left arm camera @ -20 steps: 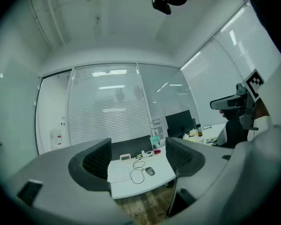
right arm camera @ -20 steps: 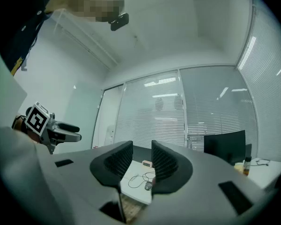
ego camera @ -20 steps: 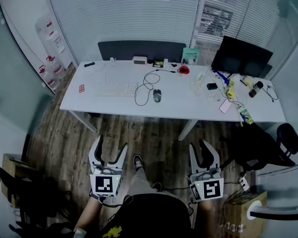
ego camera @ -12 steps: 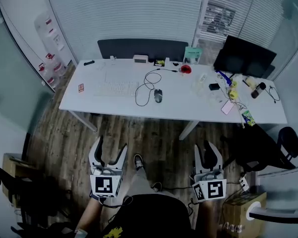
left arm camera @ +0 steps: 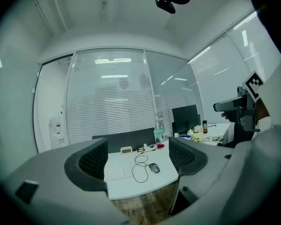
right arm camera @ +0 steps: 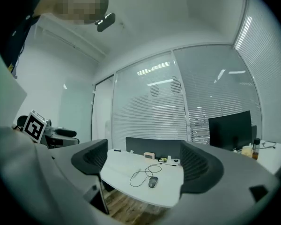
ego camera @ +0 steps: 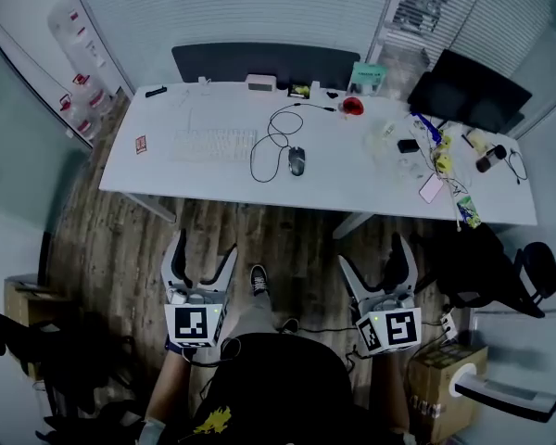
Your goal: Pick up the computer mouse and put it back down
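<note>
Head camera: high above the person, facing steeply down, standing well back from the white desk [ego camera: 334, 193]; left gripper [ego camera: 204, 256] and right gripper [ego camera: 374, 258] sit at the frame's bottom edge. Gripper cameras: low, roughly level, each facing forward between its own two jaws, far from the desk. All three views share the desktop, with mouse [ego camera: 296, 160] and keyboard [ego camera: 215, 145].

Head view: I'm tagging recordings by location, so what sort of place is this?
Most likely an office room: a long white desk carries a keyboard, a wired mouse and a dark monitor, and slatted blinds hang behind it.
</note>
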Motion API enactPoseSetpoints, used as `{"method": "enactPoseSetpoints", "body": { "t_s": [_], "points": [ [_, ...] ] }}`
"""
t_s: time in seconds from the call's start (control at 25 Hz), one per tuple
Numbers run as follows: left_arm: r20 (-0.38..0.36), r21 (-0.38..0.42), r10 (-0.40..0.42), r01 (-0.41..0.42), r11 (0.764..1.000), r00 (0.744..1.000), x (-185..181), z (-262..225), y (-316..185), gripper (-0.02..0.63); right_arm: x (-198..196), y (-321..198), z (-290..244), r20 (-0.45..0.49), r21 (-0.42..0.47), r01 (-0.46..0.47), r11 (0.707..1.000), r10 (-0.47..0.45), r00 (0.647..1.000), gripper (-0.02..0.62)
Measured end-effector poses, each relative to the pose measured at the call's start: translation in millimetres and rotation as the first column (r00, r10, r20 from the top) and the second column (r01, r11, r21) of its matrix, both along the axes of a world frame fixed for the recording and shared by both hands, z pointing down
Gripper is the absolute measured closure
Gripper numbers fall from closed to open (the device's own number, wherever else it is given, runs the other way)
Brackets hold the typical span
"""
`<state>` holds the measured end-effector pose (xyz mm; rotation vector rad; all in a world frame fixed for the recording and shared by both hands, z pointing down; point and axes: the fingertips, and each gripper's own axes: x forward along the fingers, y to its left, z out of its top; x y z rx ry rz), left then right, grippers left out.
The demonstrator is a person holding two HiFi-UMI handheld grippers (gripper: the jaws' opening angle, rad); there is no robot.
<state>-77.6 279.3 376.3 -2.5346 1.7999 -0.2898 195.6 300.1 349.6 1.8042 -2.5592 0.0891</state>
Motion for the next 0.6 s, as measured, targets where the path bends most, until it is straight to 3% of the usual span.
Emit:
{"method": "enactPoseSetpoints", "body": {
  "t_s": [0.12,0.32,0.6],
  "points": [
    [0.01,0.015,0.012,-0.012,1.0,1.0,-9.2,-4.8,-39.1,0.199,-10.3,-38.9,5.9,0.009,-0.023,-0.017,1.0,0.017,1.0,0.011],
    [-0.012,0.015,0.01,-0.01,1.0,1.0,-42.3,-1.9,-104.7,0.199,-39.5,-99.1,15.6,-0.045,-0.059,-0.035,0.998,0.032,0.998,0.005],
    [-0.044,-0.034,0.043,-0.044,0.998,0.998,-80.3,25.8,-192.0,0.201,-67.5,-182.4,39.5,-0.079,-0.127,-0.152,0.98,0.143,0.987,0.013]
  ]
}}
